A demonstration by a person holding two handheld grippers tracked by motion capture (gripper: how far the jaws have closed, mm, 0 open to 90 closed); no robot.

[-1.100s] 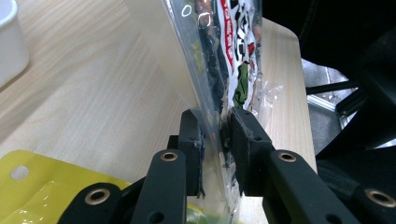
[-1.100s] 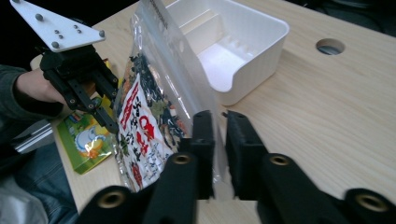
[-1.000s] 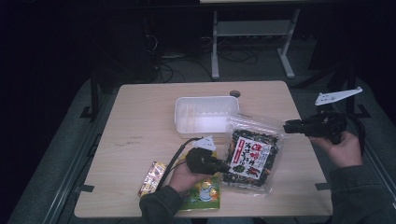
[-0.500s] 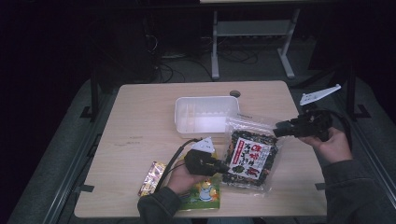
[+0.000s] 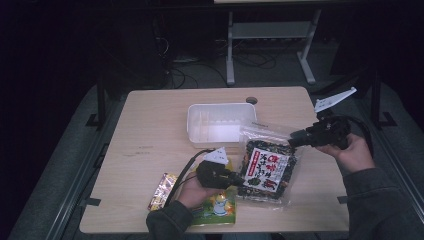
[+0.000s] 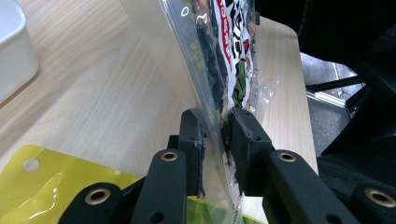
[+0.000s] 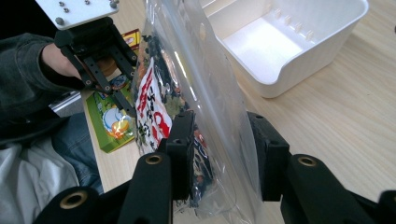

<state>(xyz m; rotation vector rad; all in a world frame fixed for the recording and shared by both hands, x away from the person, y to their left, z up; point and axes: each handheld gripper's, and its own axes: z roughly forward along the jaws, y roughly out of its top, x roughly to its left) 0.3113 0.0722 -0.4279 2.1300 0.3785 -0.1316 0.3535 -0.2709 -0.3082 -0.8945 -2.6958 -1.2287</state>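
High view: three packets (image 5: 265,169), one tray (image 5: 220,122).

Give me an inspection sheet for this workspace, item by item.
Surface: wooden table, bare at left.
Job's things: clear seaweed snack bag, lifted between both grippers; white tray behind, empty.
Clutter: yellow-green packet and small snack packet at the near edge.
Grippers: left gripper clamps the bag's edge; right gripper straddles the bag's other edge, jaws have just been closing, a gap shows.
Cables: black cable trails from the left gripper.
Surroundings: dark floor, metal stand.
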